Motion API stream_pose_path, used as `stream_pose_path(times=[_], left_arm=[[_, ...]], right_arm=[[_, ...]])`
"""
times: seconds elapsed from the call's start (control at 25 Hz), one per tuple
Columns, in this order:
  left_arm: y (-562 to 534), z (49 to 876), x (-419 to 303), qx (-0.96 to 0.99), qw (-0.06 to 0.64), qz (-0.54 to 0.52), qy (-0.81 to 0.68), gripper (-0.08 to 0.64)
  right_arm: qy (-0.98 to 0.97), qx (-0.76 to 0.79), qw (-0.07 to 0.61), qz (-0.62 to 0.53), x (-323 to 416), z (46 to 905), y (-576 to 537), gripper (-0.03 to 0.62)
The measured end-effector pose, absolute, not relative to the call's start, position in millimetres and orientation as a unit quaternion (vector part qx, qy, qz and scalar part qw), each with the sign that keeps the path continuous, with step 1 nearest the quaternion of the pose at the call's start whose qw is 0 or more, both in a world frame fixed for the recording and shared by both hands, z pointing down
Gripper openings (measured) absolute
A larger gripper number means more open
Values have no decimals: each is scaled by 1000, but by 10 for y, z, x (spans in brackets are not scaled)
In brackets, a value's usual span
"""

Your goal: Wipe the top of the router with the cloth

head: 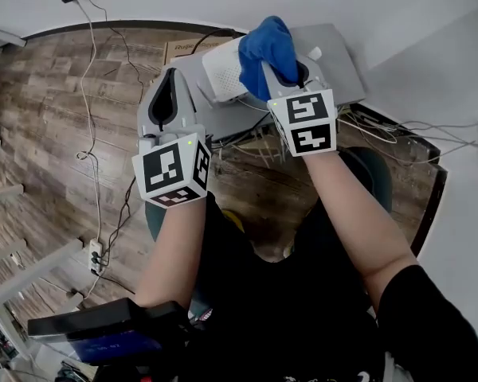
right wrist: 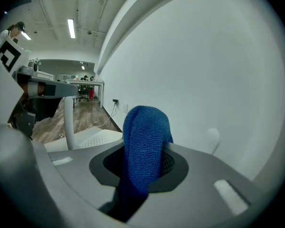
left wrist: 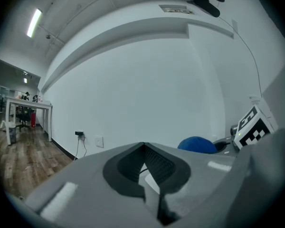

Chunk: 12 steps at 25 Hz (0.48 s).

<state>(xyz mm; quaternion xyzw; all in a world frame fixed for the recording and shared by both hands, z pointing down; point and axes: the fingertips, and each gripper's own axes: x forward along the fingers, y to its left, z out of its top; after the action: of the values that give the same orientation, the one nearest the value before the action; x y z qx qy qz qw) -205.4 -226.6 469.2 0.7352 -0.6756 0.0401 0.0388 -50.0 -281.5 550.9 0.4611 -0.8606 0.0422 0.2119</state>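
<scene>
The white router (head: pixel 221 70) with a perforated side sits on a grey surface (head: pixel 338 54) by the wall. My right gripper (head: pixel 284 64) is shut on the blue cloth (head: pixel 267 44), which bulges out over its jaws and rests against the router's right end. In the right gripper view the cloth (right wrist: pixel 145 139) stands up between the jaws, with the router (right wrist: pixel 92 137) and its upright antenna (right wrist: pixel 69 122) to the left. My left gripper (head: pixel 172 73) hovers left of the router, jaws meeting at the tip, nothing held. From the left gripper (left wrist: pixel 143 146) the cloth (left wrist: pixel 197 145) shows at the right.
Tangled cables (head: pixel 263 138) hang below the grey surface. A cord runs down the wooden floor to a power strip (head: pixel 95 253). A cardboard box (head: pixel 183 48) lies behind the router. A dark device (head: pixel 103 329) is at lower left. The white wall is close ahead.
</scene>
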Motion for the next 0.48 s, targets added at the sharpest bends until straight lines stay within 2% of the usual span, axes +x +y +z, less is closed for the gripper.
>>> stream_pose_path(times=[0.28,0.48], left_arm=[[-2194,4698,-2198,735,38,23,-677,0],[-2150,4654,-2205,735,36,21,-677,0]], right_arm=[[-864,424,265,54,-842,5610,-2845,112],[-878,391,271,46,-1126,5611,-2691,112]])
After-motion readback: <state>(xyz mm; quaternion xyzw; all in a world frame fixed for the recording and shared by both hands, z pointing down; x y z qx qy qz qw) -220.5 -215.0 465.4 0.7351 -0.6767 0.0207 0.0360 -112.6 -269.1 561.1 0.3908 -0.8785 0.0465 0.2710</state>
